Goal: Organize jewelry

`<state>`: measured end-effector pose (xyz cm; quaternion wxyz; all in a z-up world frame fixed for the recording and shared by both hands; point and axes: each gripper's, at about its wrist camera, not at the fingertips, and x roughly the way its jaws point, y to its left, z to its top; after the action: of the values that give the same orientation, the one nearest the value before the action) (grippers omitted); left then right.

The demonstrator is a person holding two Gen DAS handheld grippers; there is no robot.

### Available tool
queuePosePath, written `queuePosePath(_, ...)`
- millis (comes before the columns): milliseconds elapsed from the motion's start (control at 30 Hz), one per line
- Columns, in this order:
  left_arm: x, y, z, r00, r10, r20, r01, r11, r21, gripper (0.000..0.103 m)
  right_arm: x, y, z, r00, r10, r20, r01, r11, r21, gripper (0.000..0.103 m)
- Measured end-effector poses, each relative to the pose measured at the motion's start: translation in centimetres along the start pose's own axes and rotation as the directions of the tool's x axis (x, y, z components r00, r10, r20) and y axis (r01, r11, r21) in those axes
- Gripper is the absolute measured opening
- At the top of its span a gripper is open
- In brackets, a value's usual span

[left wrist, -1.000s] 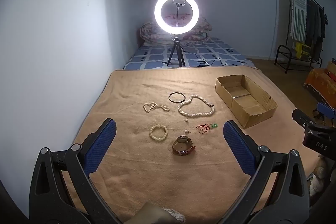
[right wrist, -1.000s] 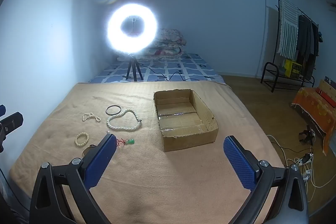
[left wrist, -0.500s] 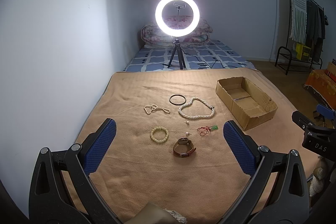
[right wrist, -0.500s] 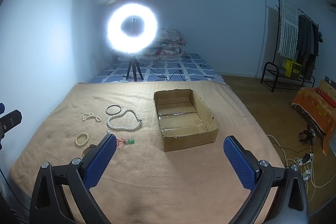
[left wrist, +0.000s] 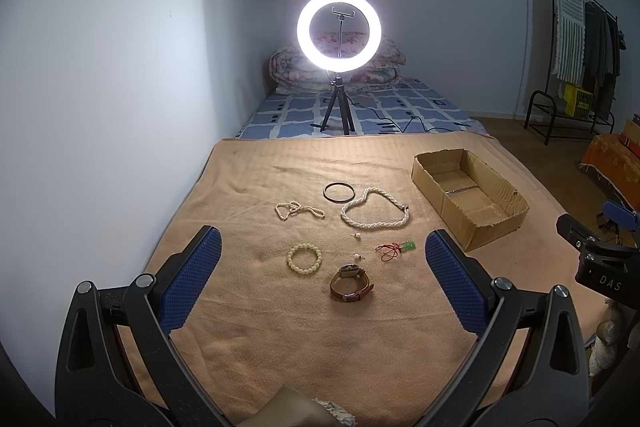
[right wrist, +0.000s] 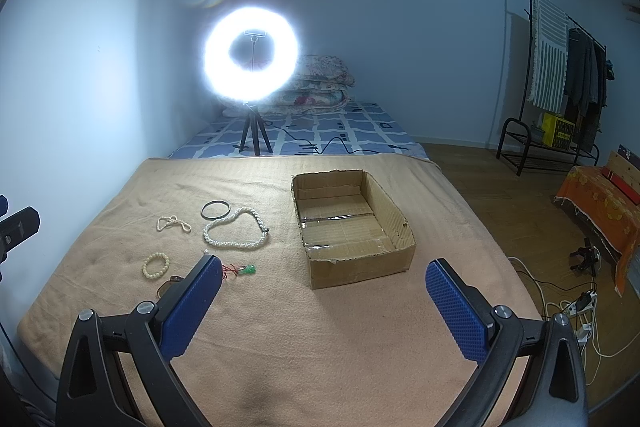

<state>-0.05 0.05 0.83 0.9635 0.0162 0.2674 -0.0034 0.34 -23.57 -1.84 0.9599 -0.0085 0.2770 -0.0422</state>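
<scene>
Jewelry lies spread on a tan blanket [left wrist: 280,327]: a brown leather watch [left wrist: 351,283], a pale bead bracelet [left wrist: 304,257], a red cord with a green charm [left wrist: 394,249], a thick pearl necklace [left wrist: 376,214], a thin pearl strand [left wrist: 298,210], a black bangle [left wrist: 339,192] and two small earrings [left wrist: 357,246]. An open cardboard box [right wrist: 352,227] stands empty to their right. My left gripper [left wrist: 320,283] hangs open above the watch and bracelet. My right gripper [right wrist: 324,307] is open in front of the box, its left finger hiding part of the watch.
A lit ring light on a tripod [left wrist: 339,67] stands at the blanket's far edge, with folded quilts [left wrist: 340,67] behind it. A wall runs along the left. A clothes rack [right wrist: 560,87], an orange seat [right wrist: 600,211] and floor cables [right wrist: 568,303] are on the right.
The left wrist view has tilted slightly, so the scene sits a little lower in frame. The right gripper and all jewelry stay put.
</scene>
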Motion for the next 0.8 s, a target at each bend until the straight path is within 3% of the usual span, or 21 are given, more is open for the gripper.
queuePosePath(800,-0.11,0.16,0.42,1.0,0.0,0.006,0.0,1.0,0.001,0.103,0.02,-0.02,-0.01,1.0,0.002,0.0,-0.002,1.0,0.001,0.103)
